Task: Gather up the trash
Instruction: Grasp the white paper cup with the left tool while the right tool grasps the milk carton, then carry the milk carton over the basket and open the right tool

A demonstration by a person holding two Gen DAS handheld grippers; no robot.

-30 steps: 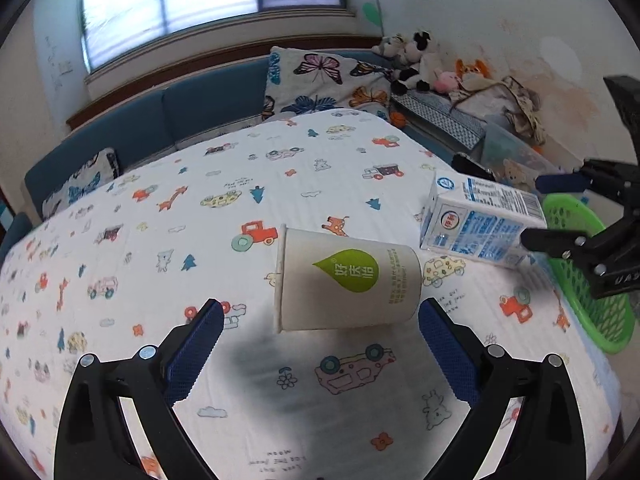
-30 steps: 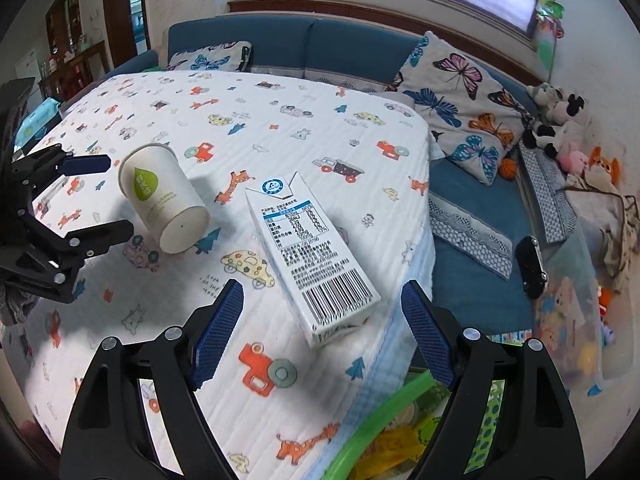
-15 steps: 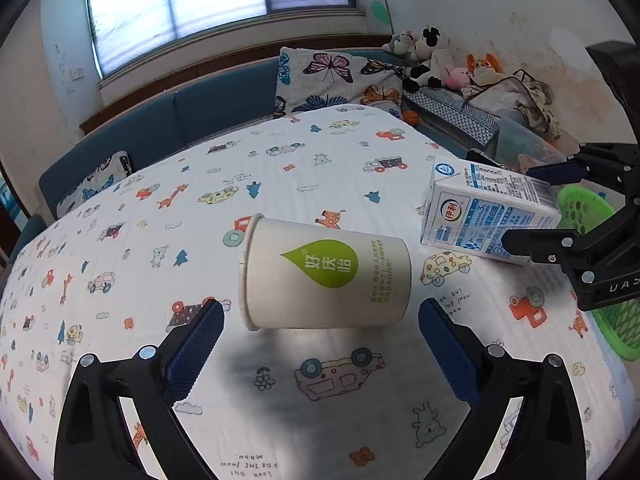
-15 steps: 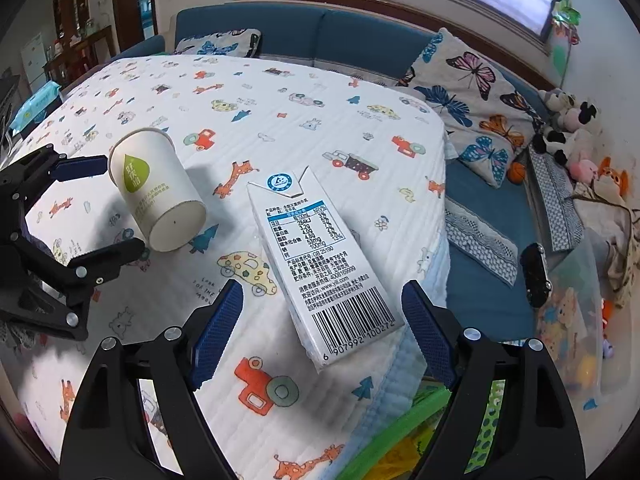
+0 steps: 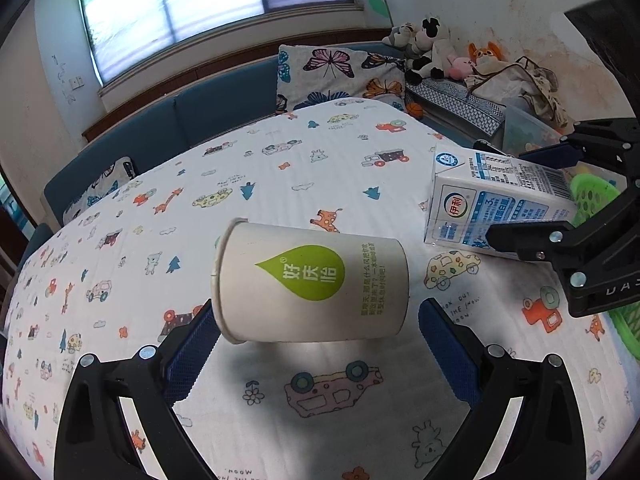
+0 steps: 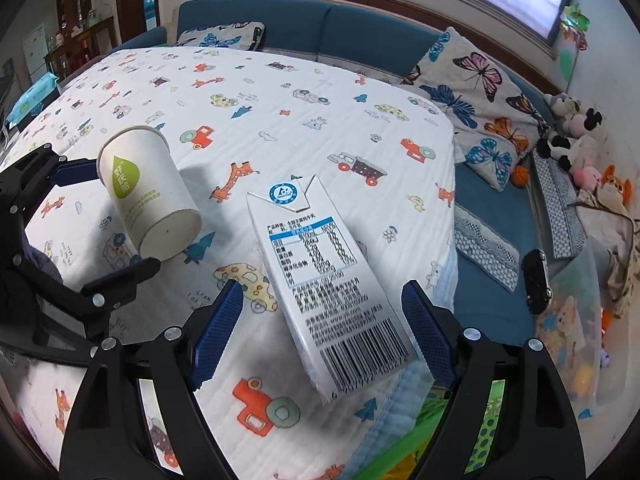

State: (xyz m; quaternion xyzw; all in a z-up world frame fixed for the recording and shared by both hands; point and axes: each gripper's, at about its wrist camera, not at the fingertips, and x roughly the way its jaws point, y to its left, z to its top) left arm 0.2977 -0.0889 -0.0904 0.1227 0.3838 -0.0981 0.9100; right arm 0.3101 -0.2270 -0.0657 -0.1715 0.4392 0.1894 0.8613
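A white paper cup (image 5: 312, 286) with a green drop logo lies on its side on the cartoon-print tablecloth (image 5: 280, 168). My left gripper (image 5: 316, 346) is open, its blue pads either side of the cup's near edge. A white and blue milk carton (image 6: 324, 276) lies flat near the table's edge. My right gripper (image 6: 322, 332) is open, its pads flanking the carton's barcode end. The cup also shows in the right wrist view (image 6: 146, 192), and the carton in the left wrist view (image 5: 496, 204).
A green plastic basket (image 5: 600, 208) sits below the table edge beside the carton; it also shows in the right wrist view (image 6: 452, 432). A blue sofa (image 6: 360, 40) with butterfly pillows (image 6: 480, 80) and stuffed toys (image 6: 576, 136) runs behind the table.
Both grippers have moved forward. The cup now sits between the left pads and the carton's end between the right pads. Neither object has moved.
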